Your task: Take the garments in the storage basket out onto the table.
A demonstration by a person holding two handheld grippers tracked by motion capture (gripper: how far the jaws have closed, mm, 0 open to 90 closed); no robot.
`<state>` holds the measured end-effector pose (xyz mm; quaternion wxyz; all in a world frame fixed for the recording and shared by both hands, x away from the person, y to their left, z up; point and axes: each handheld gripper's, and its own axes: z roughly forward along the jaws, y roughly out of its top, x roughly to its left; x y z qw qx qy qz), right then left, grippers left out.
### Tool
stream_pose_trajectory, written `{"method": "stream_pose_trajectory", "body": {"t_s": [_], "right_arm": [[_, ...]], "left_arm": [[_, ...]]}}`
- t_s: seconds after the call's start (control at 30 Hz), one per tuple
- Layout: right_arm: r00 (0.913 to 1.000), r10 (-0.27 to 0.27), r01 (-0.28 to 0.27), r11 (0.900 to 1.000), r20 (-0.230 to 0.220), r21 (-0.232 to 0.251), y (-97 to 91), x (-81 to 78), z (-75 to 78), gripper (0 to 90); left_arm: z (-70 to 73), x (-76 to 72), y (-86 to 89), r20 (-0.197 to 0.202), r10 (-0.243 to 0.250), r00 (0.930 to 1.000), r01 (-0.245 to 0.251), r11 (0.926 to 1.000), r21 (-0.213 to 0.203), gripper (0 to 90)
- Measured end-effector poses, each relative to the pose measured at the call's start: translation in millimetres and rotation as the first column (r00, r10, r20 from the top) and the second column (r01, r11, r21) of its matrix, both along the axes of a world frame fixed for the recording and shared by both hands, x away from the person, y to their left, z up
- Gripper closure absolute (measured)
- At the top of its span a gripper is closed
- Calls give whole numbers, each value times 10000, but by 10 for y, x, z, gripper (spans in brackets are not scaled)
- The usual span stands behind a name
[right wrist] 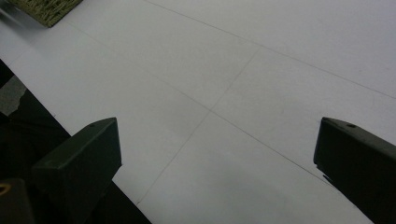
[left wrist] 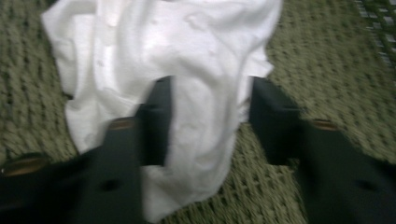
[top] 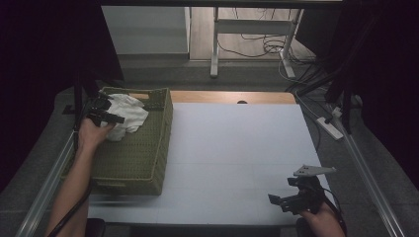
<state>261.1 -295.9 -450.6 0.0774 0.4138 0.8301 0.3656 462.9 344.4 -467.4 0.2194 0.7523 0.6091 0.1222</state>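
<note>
White cloth (left wrist: 163,70): crumpled in a loose heap, lying inside the green woven basket (top: 143,163) on its bottom, toward the far end; seen from above at (top: 126,116).
Cloth, feel: soft and limp by the look of the folds, probably very light; likely to sag and trail from whatever point is pinched, no stiffness to lean on.
Cloth, surface: faint bumps or dimples across it, so likely a textured fabric, not slick; slipping out of a firm pinch seems unlikely.
Cloth, fragility: none apparent; safe to squeeze hard.
Left gripper (left wrist: 210,116): down in the basket, jaws parted with a fold of the cloth running between them; not clamped, a clear gap on the right side of the fold. Seen from above at (top: 101,112).
Best hold: the raised ridge already lying between the jaws; thick bunched fabric there, better than a thin flat edge against the weave.
Snag risk: coarse woven floor just under the cloth; a jaw tip digging low could catch the weave, so a pinch slightly above the floor looks wiser.
Right gripper (top: 291,200): low over the near right corner of the white table (top: 237,148), well apart from the basket, jaws spread wide, holding nothing.
Basket: on the table's left side, overhanging its left edge.
</note>
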Motion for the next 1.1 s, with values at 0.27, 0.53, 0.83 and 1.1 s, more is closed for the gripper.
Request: {"method": "stream_pose_trajectory", "body": {"t_s": [0.27, 0.53, 0.83, 1.1], "right_arm": [[10000, 19, -19, 10000, 14, -18, 0, -3, 1, 10], [10000, 56, -56, 10000, 10, -17, -2, -4, 2, 10], [10000, 30, -31, 10000, -23, -27, 1, 1, 0, 10], [10000, 48, -49, 10000, -29, -78, 7, 3, -3, 10]], "left_arm": [[-84, 64, -24, -745, 305, 9968, -284, 9992, 286, 558], [-79, 45, 33, -1002, 403, 9942, -426, 9989, -209, 864], [112, -39, 54, -399, 72, 9992, -114, 9943, -1061, 877], [508, -144, 0, 810, -669, 9945, 830, 9730, -2154, 877]]}}
